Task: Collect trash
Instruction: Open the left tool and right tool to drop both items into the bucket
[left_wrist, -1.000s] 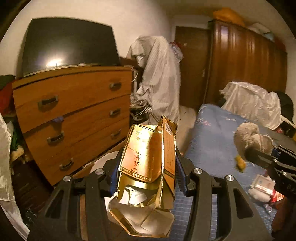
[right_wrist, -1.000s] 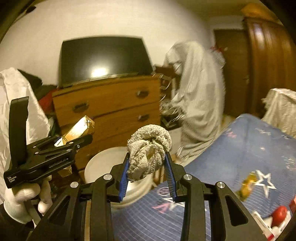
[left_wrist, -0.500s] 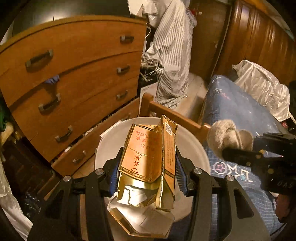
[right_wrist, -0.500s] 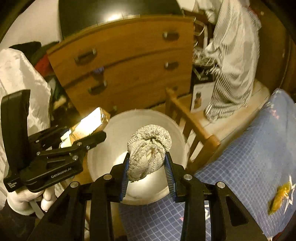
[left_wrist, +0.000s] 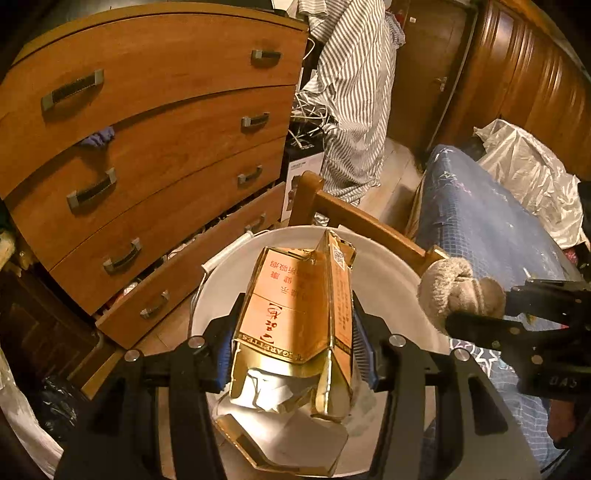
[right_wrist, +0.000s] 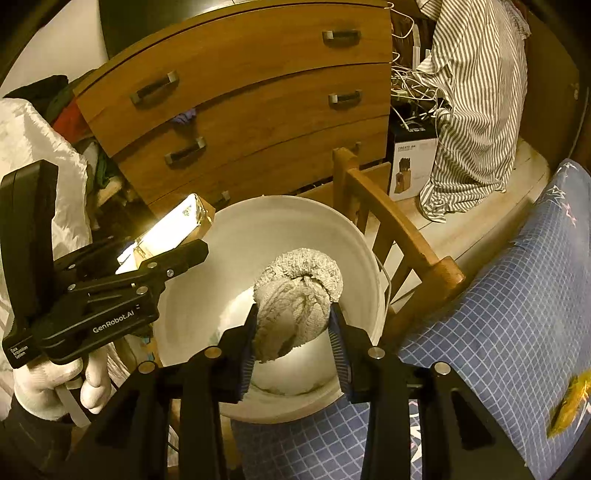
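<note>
Below both pairs of fingers sits one white bucket, wide open at the top; its floor shows only pale smears and a bright glare, and you cannot tell whether anything lies in it. Your left gripper has one torn gold carton between its fingers, straight above the bucket mouth; the fingers are spreading, yet the blue pads still touch the carton's sides. The carton's lower end is ripped open, with white paper showing inside. Your right gripper has one grey knitted ball between its fingers, also over the bucket; those fingers are spreading too, and the pads still press both flanks of the ball. From the right wrist view, the left gripper and carton hang left of your fingers over the bucket's rim, held by a white-gloved hand. Beyond the fingers stands one dresser with four drawers, the lowest pulled out and a scrap of blue cloth poking from the second. Right of the fingers runs a wooden bed rail and the blue bed, with one yellow wrapper lying on it.
</note>
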